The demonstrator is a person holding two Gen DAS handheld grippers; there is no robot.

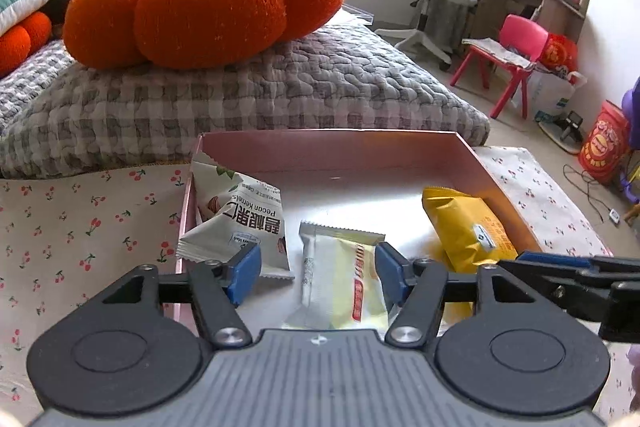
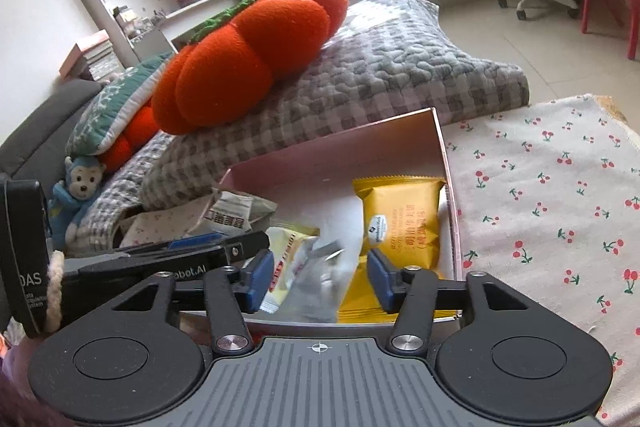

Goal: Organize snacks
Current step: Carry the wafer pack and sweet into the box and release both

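Now | L gripper (image 1: pixel 318 273) jaws spread over pale snack (image 1: pixel 344 279) | R gripper (image 2: pixel 318 277) jaws spread, nothing pinched | pink box (image 1: pixel 332 147)

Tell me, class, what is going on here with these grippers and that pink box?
A person is sorting snacks with a hand-held gripper in each hand. Three packets lie in the pink box on the cherry-print cloth: a pecan kernels packet leaning on the left wall, a pale yellow packet in the middle, an orange-yellow packet on the right. The left gripper and right gripper hang over the box, jaws apart, gripping nothing.
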